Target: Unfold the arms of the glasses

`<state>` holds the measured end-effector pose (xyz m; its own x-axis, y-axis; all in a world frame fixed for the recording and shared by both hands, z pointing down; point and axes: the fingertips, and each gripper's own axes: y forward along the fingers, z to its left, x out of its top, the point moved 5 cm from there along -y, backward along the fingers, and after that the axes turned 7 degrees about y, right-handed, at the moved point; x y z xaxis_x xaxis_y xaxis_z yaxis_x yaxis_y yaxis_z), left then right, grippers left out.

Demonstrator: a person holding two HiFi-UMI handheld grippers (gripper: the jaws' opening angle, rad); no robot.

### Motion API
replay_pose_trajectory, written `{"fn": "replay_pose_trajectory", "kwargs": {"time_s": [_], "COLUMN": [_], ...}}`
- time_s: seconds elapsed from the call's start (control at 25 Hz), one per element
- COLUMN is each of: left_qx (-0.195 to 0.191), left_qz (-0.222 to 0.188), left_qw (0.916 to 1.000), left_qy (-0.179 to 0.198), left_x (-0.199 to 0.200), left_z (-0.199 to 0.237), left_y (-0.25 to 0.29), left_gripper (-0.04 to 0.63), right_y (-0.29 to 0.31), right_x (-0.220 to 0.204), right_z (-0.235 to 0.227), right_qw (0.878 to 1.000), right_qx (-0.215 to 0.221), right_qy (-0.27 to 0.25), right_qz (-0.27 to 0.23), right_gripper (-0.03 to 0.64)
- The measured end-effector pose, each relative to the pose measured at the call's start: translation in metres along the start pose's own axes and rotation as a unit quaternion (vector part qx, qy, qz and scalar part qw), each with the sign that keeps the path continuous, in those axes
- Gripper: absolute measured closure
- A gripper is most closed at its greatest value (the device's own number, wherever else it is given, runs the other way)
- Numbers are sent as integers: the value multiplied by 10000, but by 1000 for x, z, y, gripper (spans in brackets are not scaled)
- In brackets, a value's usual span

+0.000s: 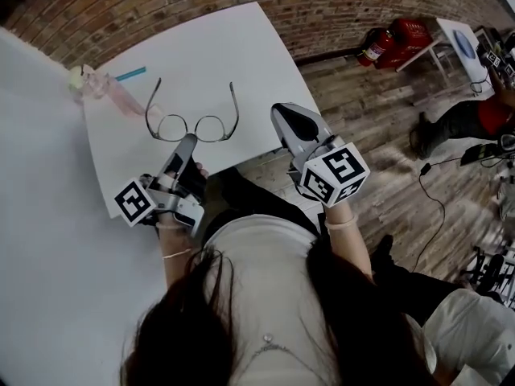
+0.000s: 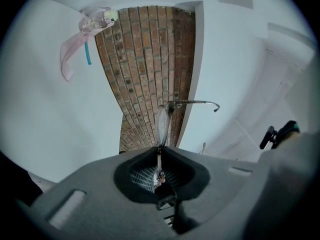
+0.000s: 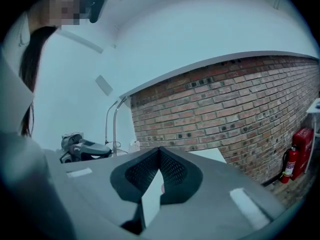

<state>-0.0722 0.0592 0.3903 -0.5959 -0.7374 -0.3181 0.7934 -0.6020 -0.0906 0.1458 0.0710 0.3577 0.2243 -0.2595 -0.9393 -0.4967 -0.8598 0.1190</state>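
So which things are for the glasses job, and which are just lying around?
For the job:
glasses, both arms open
left gripper, shut on the glasses
right gripper, shut, empty
white table

Just lying about:
pink ribbon bundle
blue stick
red fire extinguisher

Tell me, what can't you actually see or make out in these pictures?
- Head view: the left gripper covers the spot where it grips the glasses.
- Left gripper view: the glasses stand edge-on, so one lens hides the other.
- Right gripper view: the body of the right gripper hides the lenses; only the arms show.
- Head view: the pink thing beyond the glasses is too small to name.
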Motion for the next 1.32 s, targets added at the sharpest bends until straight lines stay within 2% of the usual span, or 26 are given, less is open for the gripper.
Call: {"fn": "replay_pose_trajectory", "kwargs": {"time_s": [0.28, 0.72, 0.92, 1.32], "left_qx": [-53, -57, -109, -275], "left_qz": [117, 141, 141, 364], "left_qw": [9999, 9999, 9997, 9988], "left_qy": [-39, -55, -185, -173], "left_x": [1, 6, 5, 12], "left_z": [7, 3, 6, 9], "left_y": [8, 8, 8, 16], "left_gripper": [574, 574, 574, 574], "right_y": [5, 14, 14, 20], "right_x": [-10, -14, -17, -21], "right_z": [-9, -4, -2, -1], "right_qw": [9997, 9993, 9991, 9986], "right_qx": [-161, -112, -165, -297], "right_qy": [-14, -7, 2, 44], "right_qz": [159, 344, 385, 439], "right_gripper": [621, 621, 621, 621]}}
